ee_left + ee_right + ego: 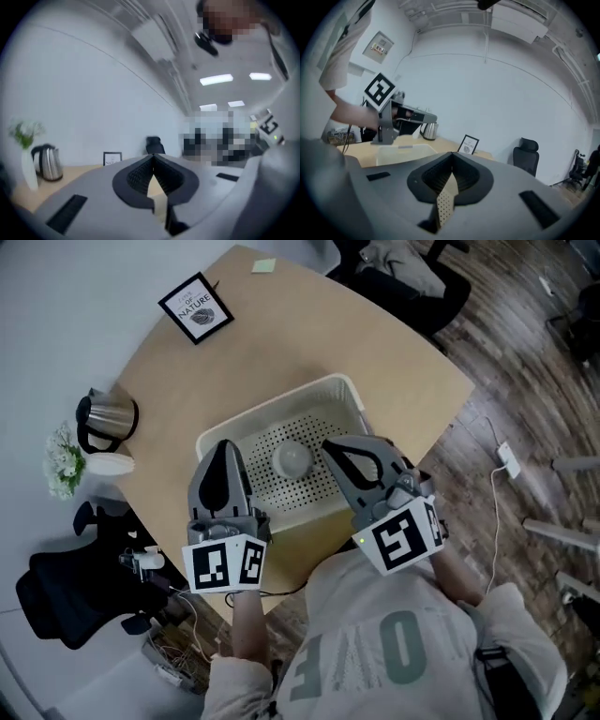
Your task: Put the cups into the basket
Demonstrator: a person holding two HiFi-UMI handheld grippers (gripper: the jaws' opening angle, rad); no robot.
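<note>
So, both grippers empty, 1 cup already in

Table (281, 324) carries the basket (246, 423), which sits right below both sets of jaw tips. Left gripper (223, 448) and right gripper (328, 442): jaws pressed together at the tips, nothing btwn them. Cup (292, 458) is inside the basket, btwn the two tips. Risk imo: reaching w/ closed jaws would knock a cup over, not grab it, and dipping could clip the rim.

framed sign (196, 307) reading "OF NATURE", shirt (375, 652) letters perhaps "OF"
</note>
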